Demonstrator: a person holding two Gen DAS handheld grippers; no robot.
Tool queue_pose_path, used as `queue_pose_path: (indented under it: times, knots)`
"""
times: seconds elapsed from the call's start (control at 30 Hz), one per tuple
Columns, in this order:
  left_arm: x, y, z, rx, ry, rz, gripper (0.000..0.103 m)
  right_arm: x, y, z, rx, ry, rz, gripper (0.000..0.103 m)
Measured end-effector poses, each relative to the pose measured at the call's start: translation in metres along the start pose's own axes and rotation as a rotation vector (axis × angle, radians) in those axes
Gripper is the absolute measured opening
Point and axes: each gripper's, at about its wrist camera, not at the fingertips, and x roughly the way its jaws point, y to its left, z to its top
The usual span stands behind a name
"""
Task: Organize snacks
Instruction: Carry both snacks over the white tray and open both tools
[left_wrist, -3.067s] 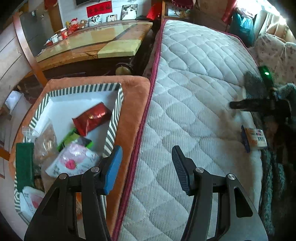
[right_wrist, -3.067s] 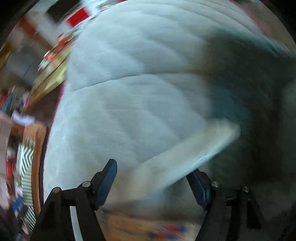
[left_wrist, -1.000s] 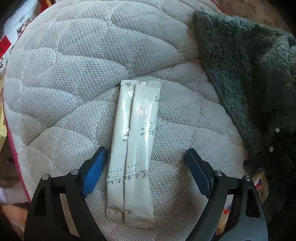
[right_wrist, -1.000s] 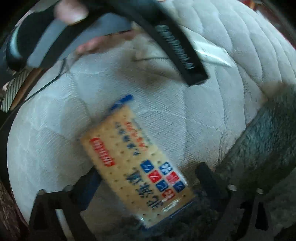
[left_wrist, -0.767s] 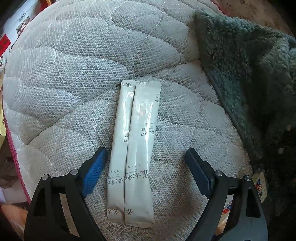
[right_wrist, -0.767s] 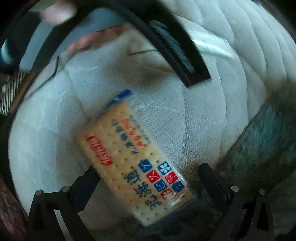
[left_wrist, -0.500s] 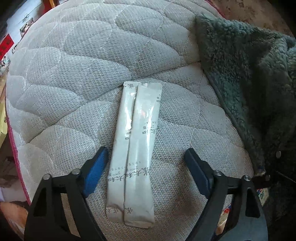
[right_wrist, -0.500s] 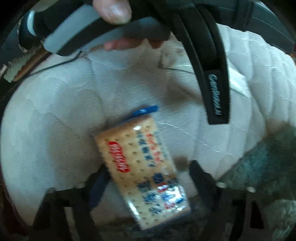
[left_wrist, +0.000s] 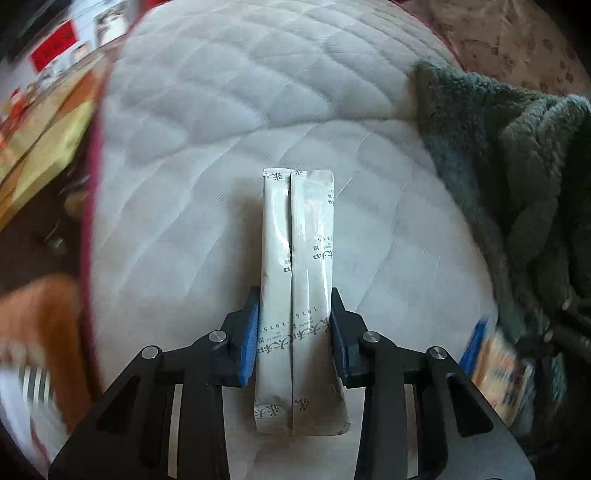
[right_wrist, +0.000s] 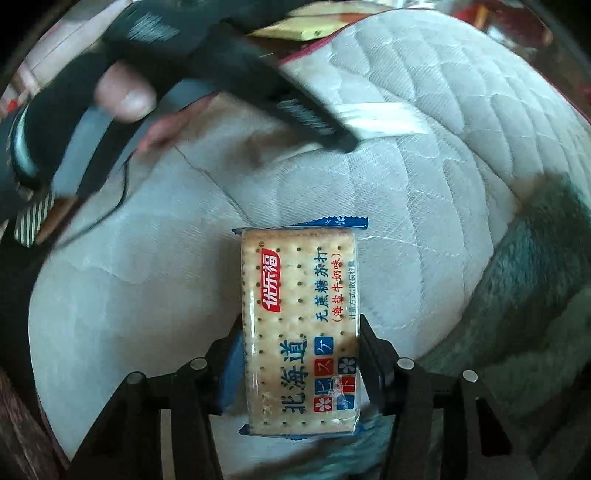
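Note:
A pair of joined white stick sachets (left_wrist: 297, 229) hangs lengthwise in my left gripper (left_wrist: 293, 299), which is shut on their lower half above the quilted mattress (left_wrist: 258, 92). In the right wrist view a cracker pack (right_wrist: 299, 280) with a blue-edged wrapper stands straight between my right gripper's (right_wrist: 301, 325) fingers. Those jaws are closing and both pads touch the pack's long sides. The same pack shows blurred at the lower right of the left wrist view (left_wrist: 498, 369). Above the pack, a person's hand (right_wrist: 125, 92) holds the left gripper with the sachets (right_wrist: 380, 118).
A dark green fleece blanket (left_wrist: 517, 166) is heaped along the mattress's right side. Off the mattress's left edge are an orange cushion (left_wrist: 37, 321) with a striped box (left_wrist: 33, 384), and a wooden table (left_wrist: 37, 129) further back. All of these are blurred.
My left gripper closed on the sachets and lifted them off the mattress, moving left. My right gripper closed around the cracker pack, which turned straight between the fingers and rose.

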Motion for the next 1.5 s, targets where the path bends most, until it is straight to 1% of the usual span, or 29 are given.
queue_pose_path:
  times: [0.1,0.13,0.17,0.23,0.27,0.3,0.33,0.4,0.43,0.47,0.53,0.67,0.77,0.93,1.2,1.5]
  knots:
    - [-0.025,0.009,-0.037,-0.030,-0.029,0.062,0.032,-0.012,0.016,-0.011,0.104,-0.059,-0.017,0.053]
    - [-0.037,0.012,-0.055,-0.045,-0.044,0.100,0.032,-0.015,0.018,-0.014,0.141,-0.080,-0.004,0.053]
    - [-0.042,0.008,-0.064,-0.055,-0.056,0.117,0.033,-0.019,0.025,-0.018,0.183,-0.104,0.009,0.053]
    - [-0.050,0.007,-0.085,-0.075,-0.078,0.143,0.033,-0.015,0.037,-0.024,0.222,-0.112,0.000,0.053]
    - [-0.061,0.008,-0.101,-0.088,-0.091,0.164,0.033,-0.015,0.045,-0.025,0.240,-0.113,-0.002,0.053]
    - [-0.069,0.007,-0.112,-0.099,-0.103,0.178,0.033,-0.007,0.043,-0.017,0.247,-0.116,0.000,0.053]
    - [-0.074,0.005,-0.117,-0.106,-0.108,0.187,0.033,-0.003,0.052,-0.015,0.254,-0.120,-0.002,0.053]
    - [-0.084,0.005,-0.140,-0.141,-0.119,0.210,0.033,-0.004,0.064,-0.017,0.285,-0.126,0.002,0.053]
    - [-0.082,0.007,-0.140,-0.151,-0.121,0.215,0.033,0.001,0.070,-0.012,0.297,-0.132,0.012,0.053]
    - [-0.089,0.009,-0.151,-0.173,-0.127,0.216,0.033,0.004,0.075,-0.008,0.304,-0.134,0.015,0.053]
    - [-0.098,0.016,-0.160,-0.204,-0.139,0.220,0.033,0.006,0.084,-0.003,0.303,-0.131,0.003,0.053]
    - [-0.115,0.022,-0.175,-0.239,-0.166,0.246,0.033,0.009,0.099,0.004,0.316,-0.138,0.022,0.053]
    - [-0.125,0.031,-0.184,-0.266,-0.173,0.246,0.033,0.013,0.111,0.013,0.299,-0.133,0.034,0.053]
    - [-0.142,0.046,-0.196,-0.304,-0.194,0.257,0.033,0.009,0.133,0.027,0.255,-0.133,0.044,0.053]
    - [-0.165,0.079,-0.210,-0.379,-0.234,0.300,0.033,0.001,0.165,0.063,0.163,-0.141,0.057,0.053]
    - [-0.182,0.121,-0.229,-0.477,-0.244,0.344,0.033,0.002,0.203,0.105,0.062,-0.140,0.082,0.053]
